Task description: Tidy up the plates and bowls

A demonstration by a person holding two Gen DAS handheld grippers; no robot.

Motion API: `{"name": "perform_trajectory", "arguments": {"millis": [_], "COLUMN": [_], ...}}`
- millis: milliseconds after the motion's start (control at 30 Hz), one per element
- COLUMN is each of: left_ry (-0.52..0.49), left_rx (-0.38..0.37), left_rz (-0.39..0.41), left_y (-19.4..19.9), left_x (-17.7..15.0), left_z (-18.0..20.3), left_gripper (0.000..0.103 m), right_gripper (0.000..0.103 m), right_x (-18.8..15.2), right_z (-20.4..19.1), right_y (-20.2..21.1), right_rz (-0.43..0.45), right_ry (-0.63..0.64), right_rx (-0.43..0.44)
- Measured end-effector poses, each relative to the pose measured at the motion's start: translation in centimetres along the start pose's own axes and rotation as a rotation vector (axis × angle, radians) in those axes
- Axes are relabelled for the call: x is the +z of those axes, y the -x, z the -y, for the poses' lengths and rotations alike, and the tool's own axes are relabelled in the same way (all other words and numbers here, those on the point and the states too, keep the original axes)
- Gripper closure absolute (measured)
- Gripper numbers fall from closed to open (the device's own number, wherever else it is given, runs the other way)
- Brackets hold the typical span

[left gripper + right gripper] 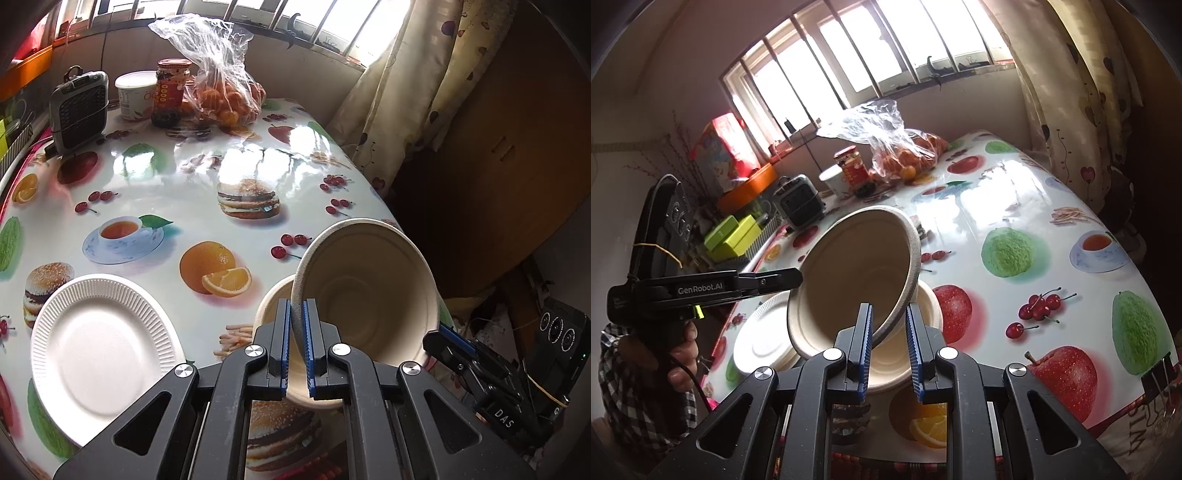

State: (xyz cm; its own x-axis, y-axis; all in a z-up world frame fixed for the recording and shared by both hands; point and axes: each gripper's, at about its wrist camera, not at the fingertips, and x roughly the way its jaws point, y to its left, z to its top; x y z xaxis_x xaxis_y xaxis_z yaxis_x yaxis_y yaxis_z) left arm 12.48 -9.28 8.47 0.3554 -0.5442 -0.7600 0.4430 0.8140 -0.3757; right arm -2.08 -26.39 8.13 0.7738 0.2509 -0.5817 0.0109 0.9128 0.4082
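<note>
My left gripper pinches the tilted paper bowl's rim above a second bowl; a white paper plate lies at nine o'clock.

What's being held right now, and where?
The upper bowl, tilted, pinched at its rim on opposite sides by left hand-held gripper and right hand-held gripper.

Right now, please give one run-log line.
left gripper: shut on tilted bowl rim | right gripper: shut on opposite rim | second bowl: below | paper plate: beside

Black left gripper marked GenRobot.AI, blue ribbed pads, silver screws, yellow rubber band, checked sleeve
</note>
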Motion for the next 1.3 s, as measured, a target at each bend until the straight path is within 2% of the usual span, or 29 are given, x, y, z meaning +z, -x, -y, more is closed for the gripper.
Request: {"name": "perform_trajectory", "arguments": {"millis": [467, 1300], "left_ry": [0.038, 0.052], "left_rx": [0.009, 0.023], "left_rz": [-0.031, -0.07], "left_y": [-1.0, -2.8], "left_x": [-1.9, -2.2], "left_z": [-1.7, -2.1], "left_gripper": [0.096, 0.096], "right_gripper": [0.085, 0.084], "right_x": [-1.7, -2.5], "right_z": [-0.1, 0.9], "right_y": [-1.9, -3.6], "right_rz": [-0.056, -0.094], "right_ry": [-0.007, -0.023], "right_rx": [-0.008, -0.023]}}
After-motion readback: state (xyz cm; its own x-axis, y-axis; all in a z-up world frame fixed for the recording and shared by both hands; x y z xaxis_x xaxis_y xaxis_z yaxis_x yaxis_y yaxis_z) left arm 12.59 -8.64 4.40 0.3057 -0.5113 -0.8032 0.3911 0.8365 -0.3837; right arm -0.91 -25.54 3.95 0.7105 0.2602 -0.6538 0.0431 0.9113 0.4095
